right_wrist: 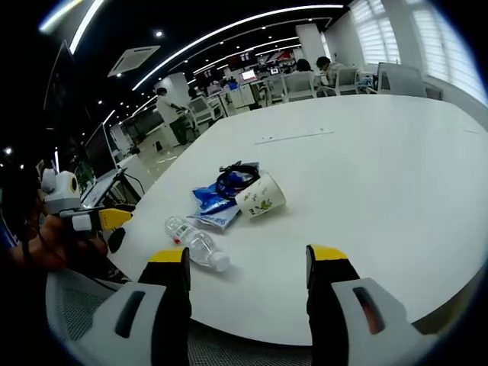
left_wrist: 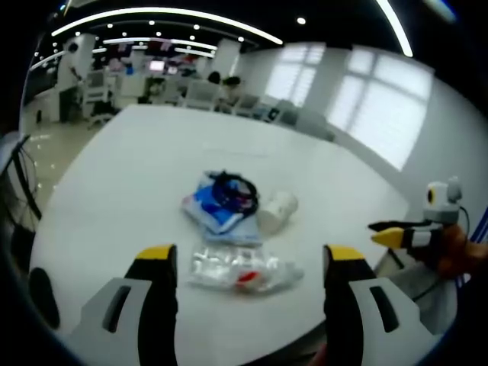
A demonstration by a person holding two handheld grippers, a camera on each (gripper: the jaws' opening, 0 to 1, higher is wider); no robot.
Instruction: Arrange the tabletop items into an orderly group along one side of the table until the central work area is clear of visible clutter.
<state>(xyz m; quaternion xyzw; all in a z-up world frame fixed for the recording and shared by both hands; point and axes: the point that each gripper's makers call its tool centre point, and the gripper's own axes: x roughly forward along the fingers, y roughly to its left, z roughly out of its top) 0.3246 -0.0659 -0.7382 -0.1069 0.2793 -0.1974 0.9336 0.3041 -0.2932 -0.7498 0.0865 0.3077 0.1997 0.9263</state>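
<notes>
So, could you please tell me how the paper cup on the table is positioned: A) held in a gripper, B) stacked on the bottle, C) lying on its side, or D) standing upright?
C: the paper cup lies tipped on its side on the table, beside the blue packet.

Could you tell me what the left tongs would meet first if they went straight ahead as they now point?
Most likely the clear plastic bottle lying between the open left tongs; depth is uncertain.
</notes>
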